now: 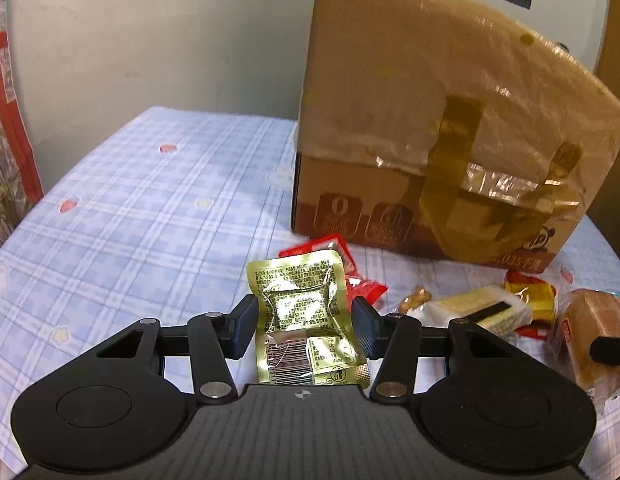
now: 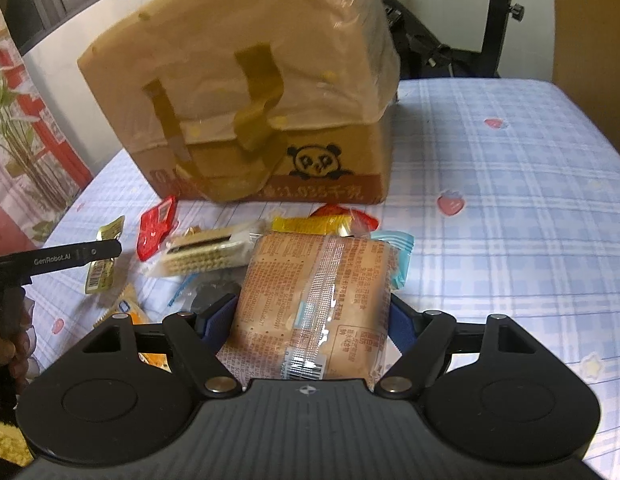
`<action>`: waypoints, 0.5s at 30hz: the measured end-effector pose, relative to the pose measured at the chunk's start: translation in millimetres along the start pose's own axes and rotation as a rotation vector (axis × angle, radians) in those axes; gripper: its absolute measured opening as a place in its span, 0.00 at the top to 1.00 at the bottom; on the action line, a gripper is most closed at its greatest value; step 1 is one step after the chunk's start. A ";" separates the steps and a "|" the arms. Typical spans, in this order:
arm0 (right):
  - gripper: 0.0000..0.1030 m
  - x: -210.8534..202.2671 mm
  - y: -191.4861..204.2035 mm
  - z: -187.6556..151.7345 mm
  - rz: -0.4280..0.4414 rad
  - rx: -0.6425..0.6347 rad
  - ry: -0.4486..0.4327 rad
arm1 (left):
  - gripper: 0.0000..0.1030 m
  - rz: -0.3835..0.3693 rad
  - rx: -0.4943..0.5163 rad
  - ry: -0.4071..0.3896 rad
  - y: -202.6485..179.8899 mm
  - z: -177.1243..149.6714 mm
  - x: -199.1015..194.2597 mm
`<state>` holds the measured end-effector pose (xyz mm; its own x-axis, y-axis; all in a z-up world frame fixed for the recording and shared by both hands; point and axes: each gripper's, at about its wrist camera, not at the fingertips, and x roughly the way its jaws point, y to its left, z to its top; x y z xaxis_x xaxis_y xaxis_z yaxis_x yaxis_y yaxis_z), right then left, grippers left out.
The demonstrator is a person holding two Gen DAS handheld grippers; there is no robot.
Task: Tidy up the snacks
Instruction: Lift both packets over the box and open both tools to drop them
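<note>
My left gripper (image 1: 305, 312) is shut on a gold foil snack packet (image 1: 306, 312) and holds it above the cloth. My right gripper (image 2: 311, 312) is shut on a brown bread packet (image 2: 315, 304); that packet also shows at the right edge of the left wrist view (image 1: 589, 332). A taped cardboard box (image 1: 441, 128) with a panda print (image 2: 325, 160) stands behind the snacks. Loose snacks lie in front of it: a red packet (image 2: 156, 226), a wafer packet (image 2: 208, 254), a yellow packet (image 2: 310, 224). The left gripper's finger (image 2: 76, 256) shows at left in the right wrist view.
A blue checked cloth (image 1: 150, 200) covers the table. A pale wall stands behind. A red curtain and plant (image 2: 18, 152) are at the far left. A black stand (image 2: 497, 16) is behind the box at right. An orange packet (image 2: 130, 312) lies under my right gripper.
</note>
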<state>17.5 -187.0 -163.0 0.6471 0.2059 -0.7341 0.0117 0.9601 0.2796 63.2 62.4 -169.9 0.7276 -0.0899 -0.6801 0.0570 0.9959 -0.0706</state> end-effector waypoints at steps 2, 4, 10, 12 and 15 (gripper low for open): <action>0.24 -5.6 0.4 4.1 0.003 -0.002 -0.019 | 0.48 -0.003 0.009 -0.015 -1.5 3.4 -3.3; 0.24 -11.3 2.8 9.7 0.005 -0.011 -0.043 | 0.48 -0.005 0.018 -0.037 -2.7 6.5 -7.1; 0.24 -29.6 12.1 34.7 0.012 -0.051 -0.130 | 0.48 -0.013 0.040 -0.094 -2.7 23.8 -24.6; 0.24 -41.1 15.4 45.5 0.016 -0.062 -0.166 | 0.48 -0.031 0.050 -0.127 -2.8 36.1 -37.1; 0.24 -61.7 23.3 63.6 0.040 -0.097 -0.231 | 0.48 -0.067 0.064 -0.185 -4.2 58.3 -54.3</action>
<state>26.3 -189.3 -71.8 0.8028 0.2058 -0.5596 -0.0831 0.9680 0.2367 63.3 63.8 -90.2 0.8334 -0.1584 -0.5296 0.1490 0.9870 -0.0607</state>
